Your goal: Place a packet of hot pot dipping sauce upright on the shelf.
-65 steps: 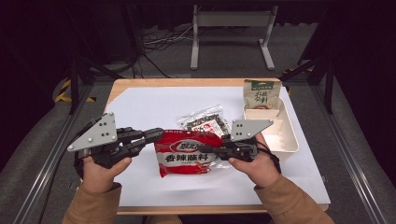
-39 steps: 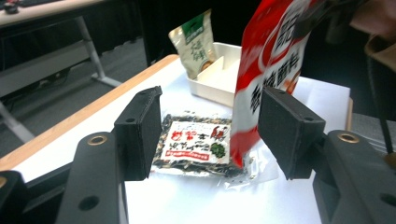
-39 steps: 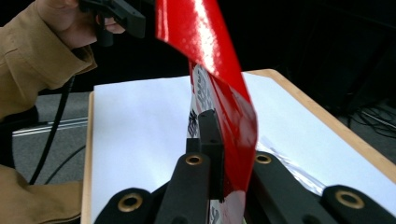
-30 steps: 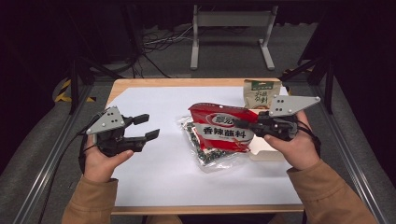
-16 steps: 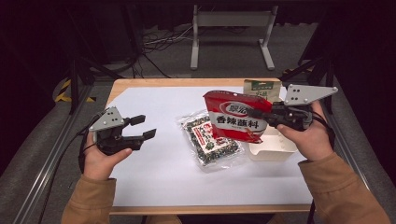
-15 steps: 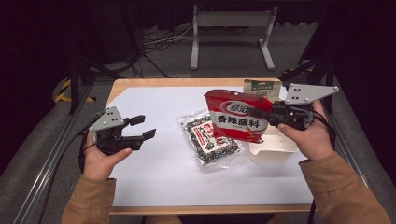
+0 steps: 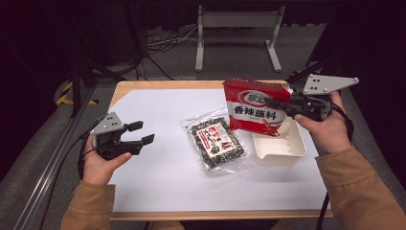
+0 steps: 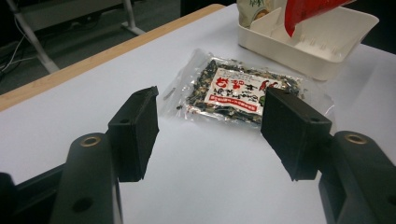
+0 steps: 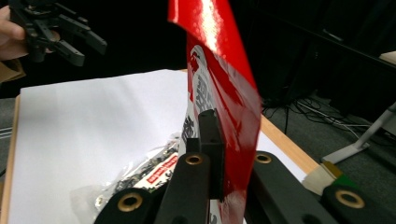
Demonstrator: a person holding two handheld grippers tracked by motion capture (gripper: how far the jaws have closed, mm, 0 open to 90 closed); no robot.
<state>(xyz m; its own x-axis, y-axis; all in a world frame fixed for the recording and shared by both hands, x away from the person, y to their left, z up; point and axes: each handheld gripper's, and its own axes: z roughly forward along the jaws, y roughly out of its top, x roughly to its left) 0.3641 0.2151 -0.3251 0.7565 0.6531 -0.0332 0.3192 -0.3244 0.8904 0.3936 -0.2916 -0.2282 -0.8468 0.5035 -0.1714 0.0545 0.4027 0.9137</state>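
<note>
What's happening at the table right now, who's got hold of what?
A person is sorting snack packets with tongs in each hand. The right tongs are shut on the red packet, holding it upright in the air over the white tray. The left tongs are open and hold nothing, above the white sheet on the person's left. The clear seaweed packet lies flat on the sheet beside the tray, ungripped.

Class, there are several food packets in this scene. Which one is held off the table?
The red packet, clamped in the right gripper above the white tray. The clear packet lies flat on the table.
</note>
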